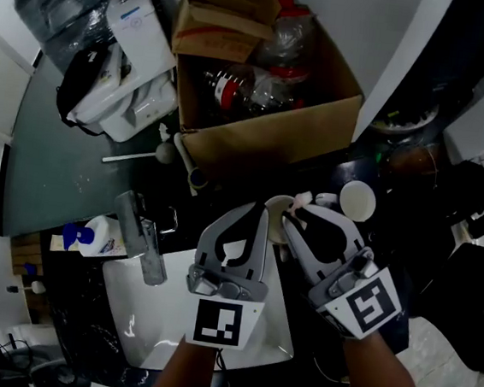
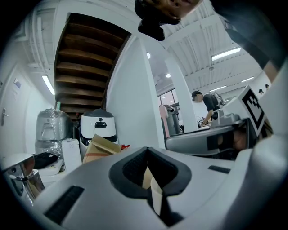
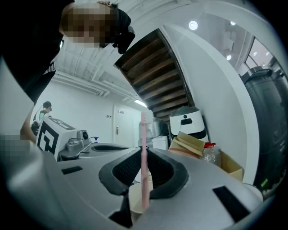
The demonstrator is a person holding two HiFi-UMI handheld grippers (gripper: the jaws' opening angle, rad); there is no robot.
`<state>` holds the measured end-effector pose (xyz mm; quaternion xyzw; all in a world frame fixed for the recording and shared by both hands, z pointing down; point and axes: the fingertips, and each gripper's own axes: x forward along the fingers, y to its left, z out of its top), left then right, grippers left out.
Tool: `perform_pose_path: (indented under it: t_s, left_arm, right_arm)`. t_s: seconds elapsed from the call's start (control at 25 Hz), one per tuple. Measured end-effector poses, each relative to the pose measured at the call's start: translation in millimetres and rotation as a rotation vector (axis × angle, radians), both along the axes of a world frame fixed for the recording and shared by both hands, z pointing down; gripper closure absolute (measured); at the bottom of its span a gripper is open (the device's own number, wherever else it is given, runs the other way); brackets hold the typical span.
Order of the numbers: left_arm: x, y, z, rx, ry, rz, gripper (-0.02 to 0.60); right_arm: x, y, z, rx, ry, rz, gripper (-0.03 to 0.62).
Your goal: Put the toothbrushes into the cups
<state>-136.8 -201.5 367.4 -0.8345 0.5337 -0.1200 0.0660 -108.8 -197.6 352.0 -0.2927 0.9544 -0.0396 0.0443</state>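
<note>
At the cup, my left gripper is pressed together on what looks like its rim, I judge to steady it. My right gripper pinches the pink toothbrush upright, bristles up, directly over that cup, lined up for lowering in.

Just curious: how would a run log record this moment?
left claw: shut on cup | right claw: shut on pink toothbrush, upright

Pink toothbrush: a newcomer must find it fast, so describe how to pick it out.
Between the big cardboard box and the white sink, the right gripper hangs over a pale cup. The pink toothbrush stands upright between its jaws, bristles up. It is the only thin pink stick there.
</note>
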Motion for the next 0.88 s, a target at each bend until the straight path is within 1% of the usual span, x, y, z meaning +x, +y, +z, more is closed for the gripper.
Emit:
perform_pose_path:
  t_s: [0.16,0.4,0.52,0.56,0.64,0.68,0.8,0.88]
  left_arm:
    - [-2.7,-2.9,8.1,-0.012,0.000,-0.006,0.572]
    - [-3.0,-5.0,15.7,-0.038,0.048,-0.020,0.572]
    - [-4.1,-5.2,17.2,-0.036,0.021,-0.015,0.572]
    - [-5.0,-5.2,17.5,-0.039,0.034,-0.024,0.572]
    - [-7.8,-5.2,18.3,-0.053,0.092,-0.056,0.572]
    - [-8.6,-5.2,18.6,-0.055,0.101,-0.062,0.572]
    - [-9.0,-4.7,17.7,-0.043,0.072,-0.049,0.572]
    - [-10.1,-4.2,18.0,-0.046,0.079,-0.054,0.572]
  right_arm:
    - [0.0,-0.6,12.2,-0.020,0.012,0.000,0.534]
    - [0.3,-1.0,23.1,-0.025,0.034,-0.004,0.534]
    - [-1.7,-0.5,26.0,-0.009,0.061,0.005,0.533]
    - [-2.1,-0.1,27.5,-0.003,0.075,0.008,0.533]
    - [-2.9,0.8,31.1,-0.003,0.095,0.010,0.527]
    - [-3.0,1.2,32.6,-0.008,0.096,0.010,0.520]
    - [-2.7,2.5,34.1,-0.019,0.092,0.012,0.519]
    - [-2.9,3.3,34.4,-0.019,0.092,0.011,0.519]
